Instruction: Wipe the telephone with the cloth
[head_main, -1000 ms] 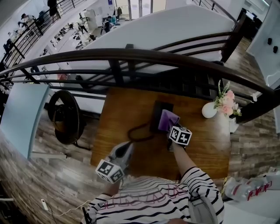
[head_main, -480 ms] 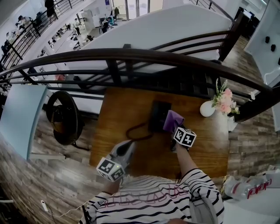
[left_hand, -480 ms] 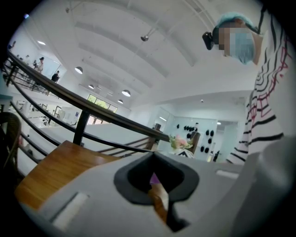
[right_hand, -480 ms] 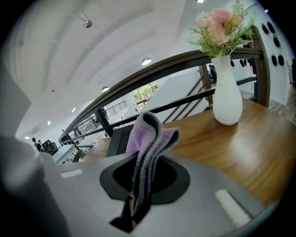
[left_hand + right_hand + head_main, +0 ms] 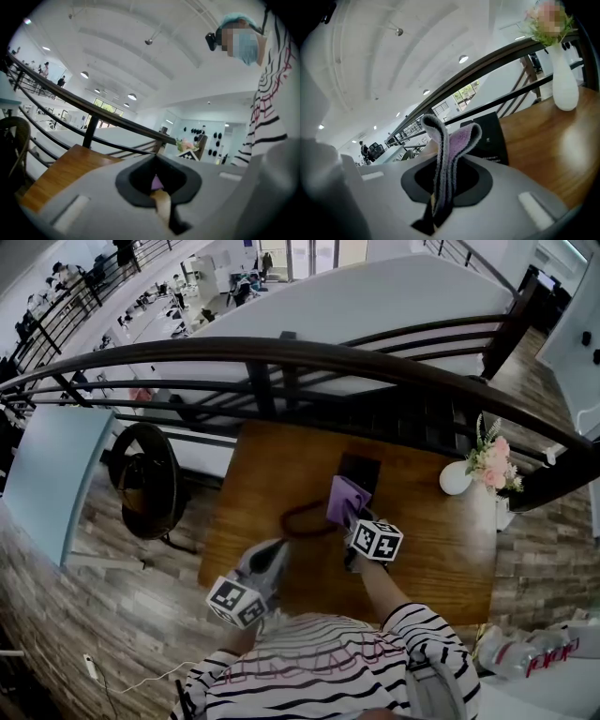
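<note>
One flower vase near telephone

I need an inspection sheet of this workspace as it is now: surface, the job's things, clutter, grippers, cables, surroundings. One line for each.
Surface: wooden table, mostly bare.
Job's things: black telephone toward the far edge; purple cloth over its near end.
Clutter: white vase with pink flowers at the far right corner.
Grippers: right hand-held gripper shut on the cloth; left hand-held gripper shut, nothing between its jaws, at the near left edge.
Cables: dark telephone cord looped on the table, left of the cloth.
Surroundings: dark railing behind the table; wicker chair to its left.
</note>
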Action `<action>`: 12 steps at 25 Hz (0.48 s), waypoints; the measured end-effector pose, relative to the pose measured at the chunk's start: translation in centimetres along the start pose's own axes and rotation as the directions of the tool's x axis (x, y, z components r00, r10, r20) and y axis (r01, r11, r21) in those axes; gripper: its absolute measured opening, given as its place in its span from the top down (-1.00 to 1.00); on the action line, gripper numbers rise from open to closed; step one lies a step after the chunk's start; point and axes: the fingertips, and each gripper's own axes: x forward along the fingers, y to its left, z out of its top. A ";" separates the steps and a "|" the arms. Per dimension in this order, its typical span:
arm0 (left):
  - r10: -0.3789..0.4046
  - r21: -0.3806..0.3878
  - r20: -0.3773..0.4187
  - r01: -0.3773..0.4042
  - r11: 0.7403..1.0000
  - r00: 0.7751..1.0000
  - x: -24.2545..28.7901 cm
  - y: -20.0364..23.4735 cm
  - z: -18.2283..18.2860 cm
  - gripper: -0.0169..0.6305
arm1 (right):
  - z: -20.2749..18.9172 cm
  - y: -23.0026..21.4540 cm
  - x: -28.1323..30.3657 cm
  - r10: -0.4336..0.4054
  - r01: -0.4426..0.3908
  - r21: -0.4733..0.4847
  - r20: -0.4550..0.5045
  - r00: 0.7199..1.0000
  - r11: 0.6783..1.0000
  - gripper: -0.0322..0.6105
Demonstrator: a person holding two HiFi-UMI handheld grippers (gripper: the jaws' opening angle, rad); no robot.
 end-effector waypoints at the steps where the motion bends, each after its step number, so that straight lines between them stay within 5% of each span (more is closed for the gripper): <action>1: 0.009 0.000 0.001 -0.009 1.000 1.000 -0.4 0.1 0.0 0.94 | -0.6 0.7 0.6 0.010 -0.010 -0.002 -0.015 1.000 1.000 0.79; 12: 0.043 -0.001 0.002 -0.043 0.999 0.999 -2.0 0.4 0.0 0.94 | -4.2 -2.4 1.6 -0.098 0.093 -0.054 -0.111 0.989 0.994 0.79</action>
